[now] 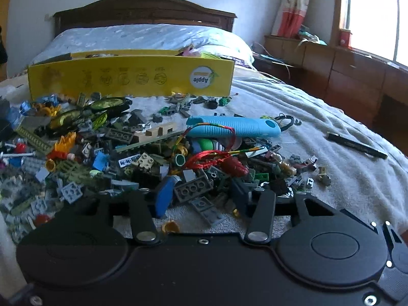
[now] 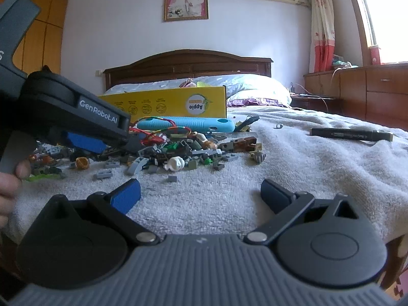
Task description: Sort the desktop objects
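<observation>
Here, a heap of toy bricks lies on a white blanket covering a bed, in front of a yellow box. A light-blue case rests on the heap, and a black pen lies apart to its right. The left gripper dips into the near bricks, jaws partly closed among them; whether they grasp one, I cannot tell. The right gripper hovers over bare blanket, jaws spread wide and empty.
</observation>
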Available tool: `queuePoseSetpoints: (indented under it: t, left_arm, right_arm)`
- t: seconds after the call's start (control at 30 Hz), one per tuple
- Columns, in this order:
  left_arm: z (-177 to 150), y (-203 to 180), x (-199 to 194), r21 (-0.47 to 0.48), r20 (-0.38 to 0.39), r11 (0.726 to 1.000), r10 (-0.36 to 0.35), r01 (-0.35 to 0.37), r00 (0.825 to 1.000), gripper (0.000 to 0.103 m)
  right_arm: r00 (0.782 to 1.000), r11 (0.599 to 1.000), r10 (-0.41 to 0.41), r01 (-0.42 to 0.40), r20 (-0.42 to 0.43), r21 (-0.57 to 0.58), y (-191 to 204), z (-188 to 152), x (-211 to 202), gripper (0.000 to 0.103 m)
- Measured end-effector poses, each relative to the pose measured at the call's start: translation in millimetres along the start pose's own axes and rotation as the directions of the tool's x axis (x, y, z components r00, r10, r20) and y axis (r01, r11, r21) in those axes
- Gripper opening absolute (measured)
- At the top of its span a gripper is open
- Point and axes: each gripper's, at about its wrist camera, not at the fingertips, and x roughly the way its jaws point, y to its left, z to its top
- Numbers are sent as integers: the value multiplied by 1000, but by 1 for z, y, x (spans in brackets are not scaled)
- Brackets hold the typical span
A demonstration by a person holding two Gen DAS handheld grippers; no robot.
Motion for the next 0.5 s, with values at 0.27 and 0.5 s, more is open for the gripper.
queuePoseSetpoints:
  t: [0.27,0.5]
  left_arm:
    - [-3,-2,7,-8,9,1000,14,-13,1000,46]
    - [-7,-4,4,33,13,999,2,-2,1000,38]
  right_arm:
    - [1000,1000,5,-5,16,-1,-1,-3,-1,102]
    - [1000,1000,1,-1,22,-7,1,-4,-1,102]
